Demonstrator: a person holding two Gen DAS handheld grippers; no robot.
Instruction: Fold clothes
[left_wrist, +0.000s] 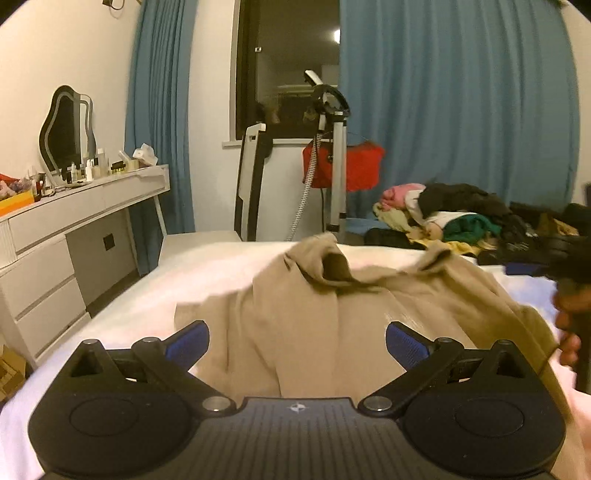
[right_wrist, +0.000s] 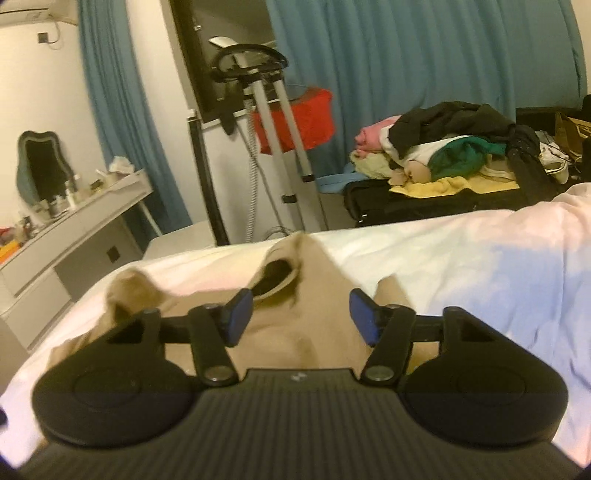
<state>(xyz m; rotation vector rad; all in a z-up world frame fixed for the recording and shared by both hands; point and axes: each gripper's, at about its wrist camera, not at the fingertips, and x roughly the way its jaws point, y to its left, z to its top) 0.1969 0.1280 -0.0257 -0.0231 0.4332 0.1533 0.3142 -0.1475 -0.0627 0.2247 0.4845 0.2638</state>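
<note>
A tan garment (left_wrist: 314, 314) lies rumpled on the white bed (left_wrist: 207, 280), its far end bunched up with an opening showing. My left gripper (left_wrist: 297, 345) is open and empty, hovering just above the near part of the garment. In the right wrist view the same tan garment (right_wrist: 314, 325) lies under my right gripper (right_wrist: 301, 317), which is open and empty over its middle, near the cuff-like opening (right_wrist: 275, 275). The hand holding the right gripper (left_wrist: 570, 332) shows at the right edge of the left wrist view.
A pile of mixed clothes (right_wrist: 443, 151) sits on a dark surface beyond the bed. A garment steamer stand (left_wrist: 332, 155) with a red item (left_wrist: 354, 166) stands by the blue curtains. A white dresser (left_wrist: 74, 229) with a mirror and bottles is on the left.
</note>
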